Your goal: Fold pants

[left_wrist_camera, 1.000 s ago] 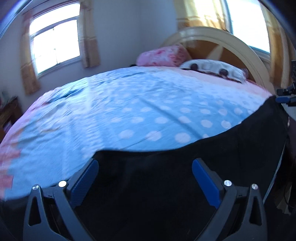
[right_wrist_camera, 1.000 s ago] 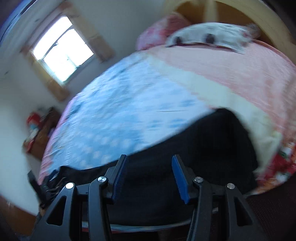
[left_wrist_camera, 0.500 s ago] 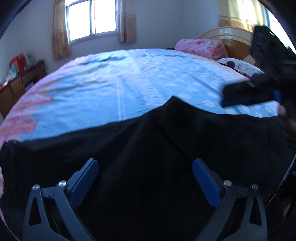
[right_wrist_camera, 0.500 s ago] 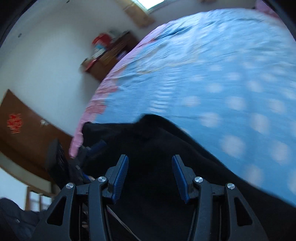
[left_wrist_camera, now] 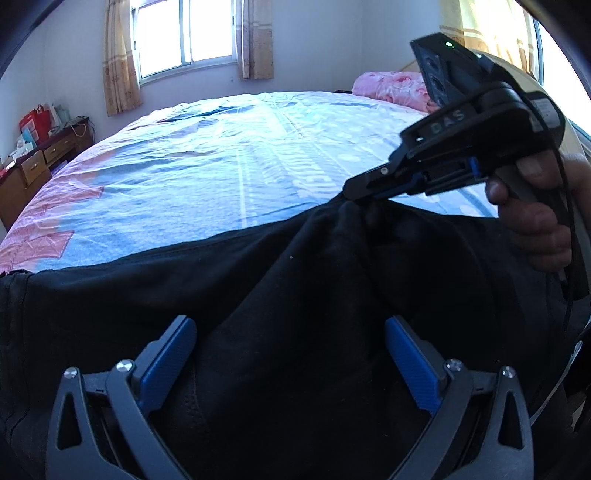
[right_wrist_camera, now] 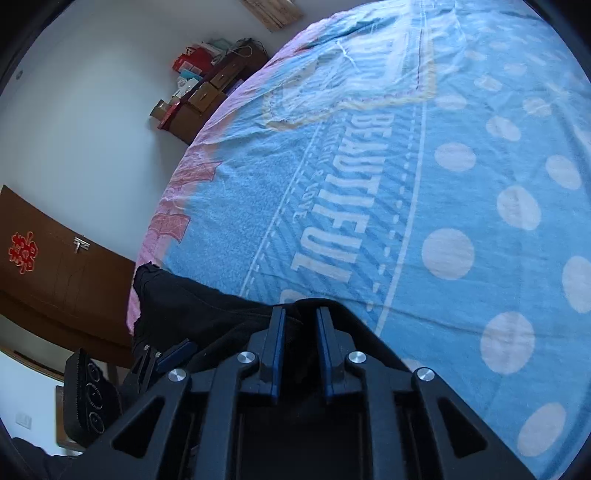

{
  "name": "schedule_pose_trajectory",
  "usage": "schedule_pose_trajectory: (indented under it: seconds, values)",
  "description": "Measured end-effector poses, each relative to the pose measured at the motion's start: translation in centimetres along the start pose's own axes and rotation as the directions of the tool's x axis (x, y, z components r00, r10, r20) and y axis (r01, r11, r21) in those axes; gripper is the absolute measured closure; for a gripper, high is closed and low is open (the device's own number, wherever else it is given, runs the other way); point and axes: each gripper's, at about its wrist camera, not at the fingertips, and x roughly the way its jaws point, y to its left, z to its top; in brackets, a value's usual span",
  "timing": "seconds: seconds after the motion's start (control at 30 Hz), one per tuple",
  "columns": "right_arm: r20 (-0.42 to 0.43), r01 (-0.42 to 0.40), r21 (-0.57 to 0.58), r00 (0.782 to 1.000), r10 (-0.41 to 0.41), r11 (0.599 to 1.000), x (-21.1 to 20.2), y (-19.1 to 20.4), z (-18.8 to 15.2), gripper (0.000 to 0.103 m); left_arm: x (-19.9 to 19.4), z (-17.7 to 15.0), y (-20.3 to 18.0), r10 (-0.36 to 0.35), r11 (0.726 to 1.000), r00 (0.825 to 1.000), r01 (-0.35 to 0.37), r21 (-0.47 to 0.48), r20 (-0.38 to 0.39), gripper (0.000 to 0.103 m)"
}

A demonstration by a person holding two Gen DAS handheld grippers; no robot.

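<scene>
Black pants (left_wrist_camera: pixel 155 291) lie across the near edge of a bed with a blue dotted blanket (left_wrist_camera: pixel 236 155). My left gripper (left_wrist_camera: pixel 290 354) is open above the dark cloth, holding nothing. My right gripper (right_wrist_camera: pixel 300 317) is shut on a raised fold of the pants (right_wrist_camera: pixel 207 306) at their far edge. In the left wrist view it (left_wrist_camera: pixel 351 194) pinches the cloth into a peak, with a hand on its handle. The left gripper's fingers (right_wrist_camera: pixel 173 356) also show at the lower left of the right wrist view.
A pink pillow (left_wrist_camera: pixel 391 86) lies at the head of the bed. A wooden dresser (left_wrist_camera: pixel 33 170) with boxes stands by the left wall under a curtained window (left_wrist_camera: pixel 188 33). A brown door (right_wrist_camera: pixel 48 280) is at the left in the right wrist view.
My right gripper has swung to the pants' far edge and shut on a fold, lifting it. My left gripper stays open and has turned left along the pants.
</scene>
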Motion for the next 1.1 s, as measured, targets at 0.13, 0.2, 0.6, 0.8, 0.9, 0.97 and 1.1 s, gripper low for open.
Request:
schedule_pose_trajectory:
  seconds: [0.13,0.2,0.6,0.8,0.9,0.97,1.1]
  values:
    - [0.008,0.037,0.026,0.999,-0.037,0.999,1.1,-1.5,0.2,0.103,0.0,-0.1,0.0,0.0,1.0,1.0,0.0,0.004,0.003,0.0]
    - [0.015,-0.018,0.054,1.0,0.017,0.998,1.0,-2.4,0.3,0.103,-0.1,-0.1,-0.2,0.003,1.0,1.0,-0.003,0.006,0.0,0.0]
    - [0.261,0.033,0.183,0.962,-0.081,0.982,-15.4,-6.6,-7.2,0.047,-2.5,1.6,-3.7,-0.068,0.998,0.997,0.068,0.011,0.033,0.0]
    - [0.291,0.188,0.318,0.913,-0.284,0.929,-21.6,-10.7,-14.1,0.046,-0.2,2.6,-7.9,-0.117,0.987,0.993,0.115,0.111,0.01,0.0]
    - [0.275,0.249,0.409,0.884,-0.378,0.878,-22.9,-14.2,-16.6,0.046,1.8,2.1,-9.2,-0.056,0.986,0.998,0.061,0.152,-0.034,0.0]
    - [0.325,0.236,0.419,0.863,-0.388,0.877,-23.8,-16.0,-17.2,0.048,1.6,2.1,-9.3,-0.056,0.986,0.998,0.06,0.156,-0.026,0.0]
    - [0.379,0.174,0.453,0.85,-0.366,0.874,-26.0,-16.4,-17.6,0.05,0.2,2.8,-9.7,-0.046,0.987,0.997,0.056,0.15,-0.065,0.0]
